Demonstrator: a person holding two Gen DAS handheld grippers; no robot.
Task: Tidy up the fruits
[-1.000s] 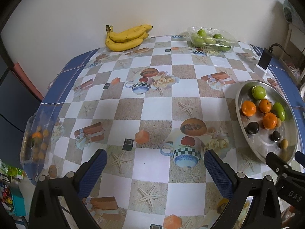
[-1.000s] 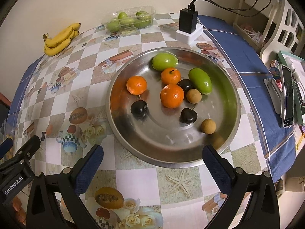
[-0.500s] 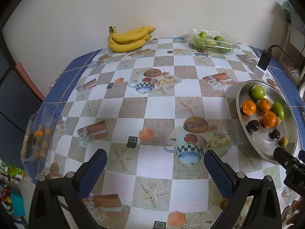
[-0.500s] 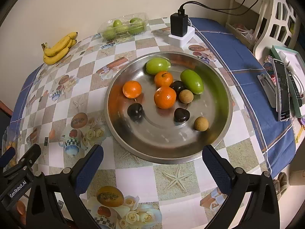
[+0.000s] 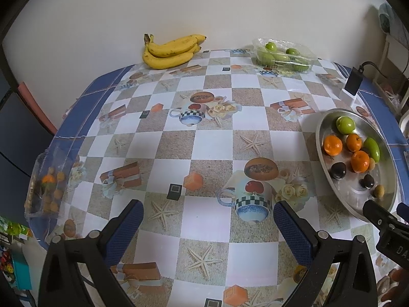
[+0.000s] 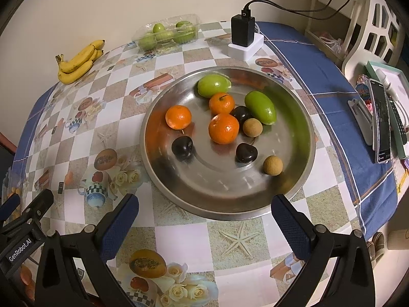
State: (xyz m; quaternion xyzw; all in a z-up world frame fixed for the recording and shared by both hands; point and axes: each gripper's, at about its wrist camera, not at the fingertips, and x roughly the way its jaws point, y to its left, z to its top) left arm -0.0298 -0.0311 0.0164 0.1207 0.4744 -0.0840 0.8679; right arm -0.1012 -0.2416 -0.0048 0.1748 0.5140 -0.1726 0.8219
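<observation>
Right gripper (image 6: pixel 204 220) spread wide, empty, low over the desk (image 6: pixel 179 235) just short of the steel tray (image 6: pixel 304 168); left gripper (image 5: pixel 208 226) likewise spread, well apart from it. On the tray: brown longan (image 6: pixel 273 164) nearest, dark plums (image 6: pixel 246 153), mandarins (image 6: pixel 223 128), green fruits (image 6: pixel 260 107) behind. Judgement: light, round, smooth, prone to roll on metal; pinch across the middle, gently. Far edge: bananas (image 6: pixel 76 62), clear box (image 6: pixel 167 32)
</observation>
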